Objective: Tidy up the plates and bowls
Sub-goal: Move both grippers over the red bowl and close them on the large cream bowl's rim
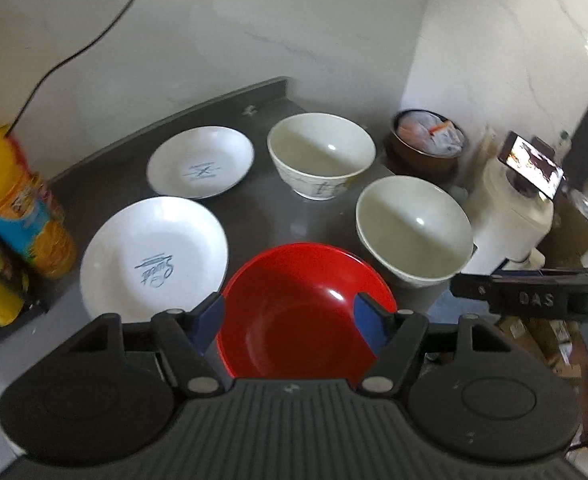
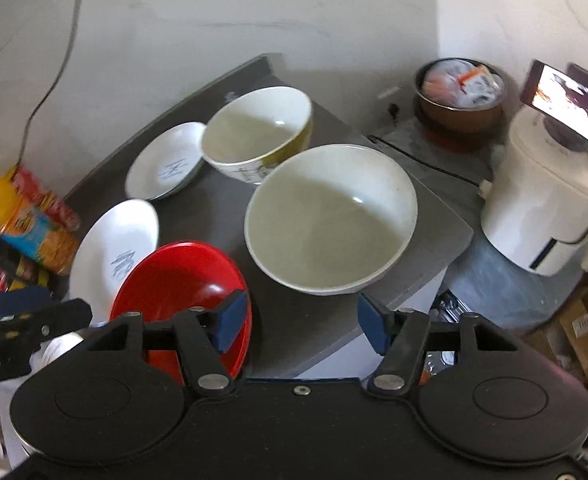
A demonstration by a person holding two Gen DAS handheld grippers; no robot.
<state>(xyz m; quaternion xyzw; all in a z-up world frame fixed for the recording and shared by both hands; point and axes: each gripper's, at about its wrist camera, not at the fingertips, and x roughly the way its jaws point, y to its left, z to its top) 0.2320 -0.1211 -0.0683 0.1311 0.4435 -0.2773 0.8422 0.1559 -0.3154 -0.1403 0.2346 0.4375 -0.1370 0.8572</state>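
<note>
The left gripper [image 1: 289,318] hung over the red bowl [image 1: 306,312], its blue pads [image 1: 368,322] spread either side of the bowl's hollow, apart from the rim, gripping nothing. Just ahead and to its left lay the nearer white plate [image 1: 153,258] with blue writing; beyond that, further ahead, sat the second white plate [image 1: 200,161]. Ahead and to the right stood the nearer cream bowl [image 1: 414,230], and past it, further from the fingers, the patterned cream bowl [image 1: 321,155]. All five rested on the grey countertop [image 1: 253,208], none stacked.

The right gripper [image 2: 304,320] hovered with jaws parted and empty, blue pads [image 2: 233,318] bare. In the right wrist view the big cream bowl [image 2: 331,218] sat straight ahead of the fingertips, close by but not between them. The red bowl [image 2: 181,276] lay just under and left of its left pad. The left gripper [image 2: 25,320] edged in at the far left of that view.

Off to the right, away from both grippers, a white appliance [image 1: 510,216] carried a lit phone [image 1: 534,164], with a brown pot [image 1: 426,142] behind. At the far left stood an orange drink bottle [image 1: 21,208].
</note>
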